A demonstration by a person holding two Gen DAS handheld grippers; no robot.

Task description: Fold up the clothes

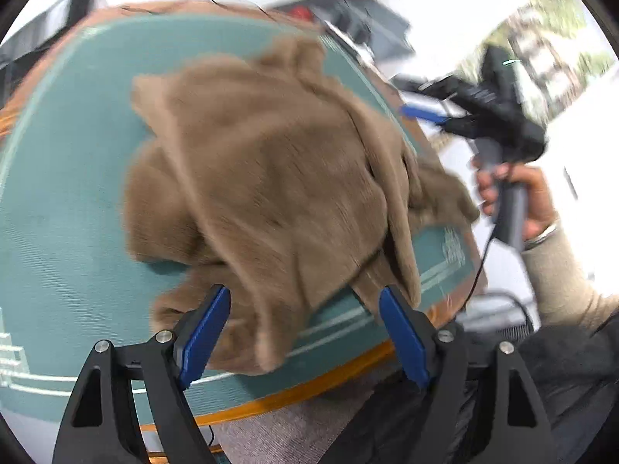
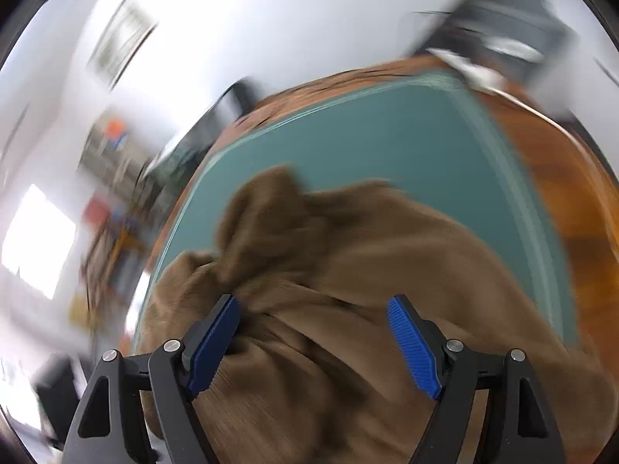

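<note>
A wooden table (image 1: 294, 394) with an orange-brown edge carries everything. A teal mat (image 1: 69, 208) with pale border lines lies flat on it and covers most of the top; bare wood shows around the mat at the near edge and far side. A crumpled brown garment (image 1: 271, 178) lies on the mat, toward its near right part, one flap reaching over the mat's right border. Dark, blurred items sit on the table beyond the mat.

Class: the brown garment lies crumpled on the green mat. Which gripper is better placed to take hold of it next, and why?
Probably the left gripper: its open jaws sit at the brown garment's near edge on the green mat. The right gripper is raised off to the side.
</note>
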